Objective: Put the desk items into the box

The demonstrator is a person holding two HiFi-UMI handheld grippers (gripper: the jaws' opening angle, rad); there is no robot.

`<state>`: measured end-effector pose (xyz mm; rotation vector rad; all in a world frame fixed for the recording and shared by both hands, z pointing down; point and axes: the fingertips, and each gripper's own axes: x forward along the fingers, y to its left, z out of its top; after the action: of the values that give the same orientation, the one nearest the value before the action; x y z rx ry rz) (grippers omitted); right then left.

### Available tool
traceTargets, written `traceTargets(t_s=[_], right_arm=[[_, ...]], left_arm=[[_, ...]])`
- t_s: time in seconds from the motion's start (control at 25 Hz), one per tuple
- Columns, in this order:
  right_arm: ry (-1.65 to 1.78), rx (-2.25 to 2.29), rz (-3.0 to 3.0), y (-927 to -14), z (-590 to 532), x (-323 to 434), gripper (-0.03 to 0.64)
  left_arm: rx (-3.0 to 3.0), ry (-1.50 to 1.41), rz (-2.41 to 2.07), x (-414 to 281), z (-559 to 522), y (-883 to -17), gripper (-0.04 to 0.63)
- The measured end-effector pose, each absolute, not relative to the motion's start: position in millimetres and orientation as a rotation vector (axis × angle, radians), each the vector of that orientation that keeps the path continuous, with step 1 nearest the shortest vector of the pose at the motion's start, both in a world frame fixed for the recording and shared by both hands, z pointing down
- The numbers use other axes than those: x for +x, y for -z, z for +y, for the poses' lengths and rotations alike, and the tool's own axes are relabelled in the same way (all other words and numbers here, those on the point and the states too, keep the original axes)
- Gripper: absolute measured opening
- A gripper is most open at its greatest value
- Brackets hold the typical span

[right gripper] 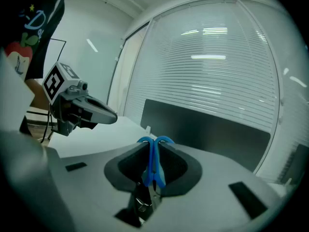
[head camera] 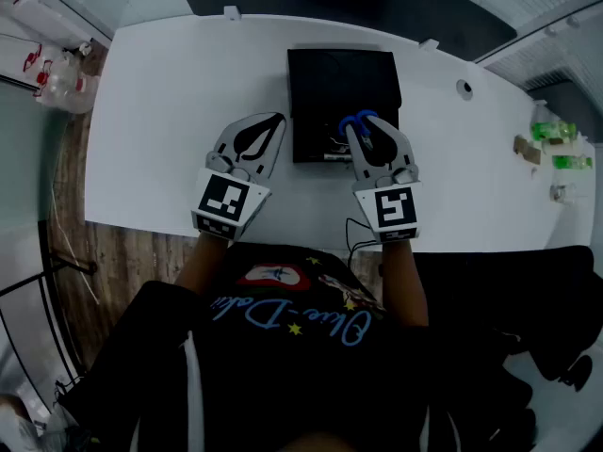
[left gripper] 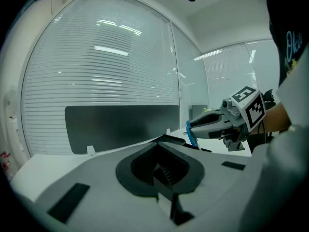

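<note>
A black open box (head camera: 341,83) stands mid-table on the white desk (head camera: 170,92). My right gripper (head camera: 363,125) hovers over the box's near end, shut on blue-handled scissors (head camera: 359,121). In the right gripper view the scissors (right gripper: 153,163) stand upright between the jaws, handles up at the tips of the right gripper (right gripper: 153,141). My left gripper (head camera: 276,119) is just left of the box over bare desk, shut with nothing in it. The left gripper view shows the tips of the left gripper (left gripper: 161,139) touching, and the right gripper (left gripper: 193,124) with the blue scissors (left gripper: 191,137).
Small dark items lie in the box's near end (head camera: 330,144). Green-labelled items (head camera: 551,132) sit at the desk's right end. Plastic bottles (head camera: 57,73) are past its left end. A thin cable (head camera: 358,234) hangs at the near edge. The left gripper (right gripper: 113,116) shows in the right gripper view.
</note>
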<state>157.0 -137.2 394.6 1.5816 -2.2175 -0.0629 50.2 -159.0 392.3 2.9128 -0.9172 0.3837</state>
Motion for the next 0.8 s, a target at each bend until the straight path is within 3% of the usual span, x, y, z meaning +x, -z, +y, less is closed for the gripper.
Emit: traceTargets(t_s=[0.8], right_arm=[[0.010, 1.114, -2.103, -470, -151, 116, 0.080]], left_arm=[[2.844, -0.416, -1.034, 20, -180, -399, 0.008]])
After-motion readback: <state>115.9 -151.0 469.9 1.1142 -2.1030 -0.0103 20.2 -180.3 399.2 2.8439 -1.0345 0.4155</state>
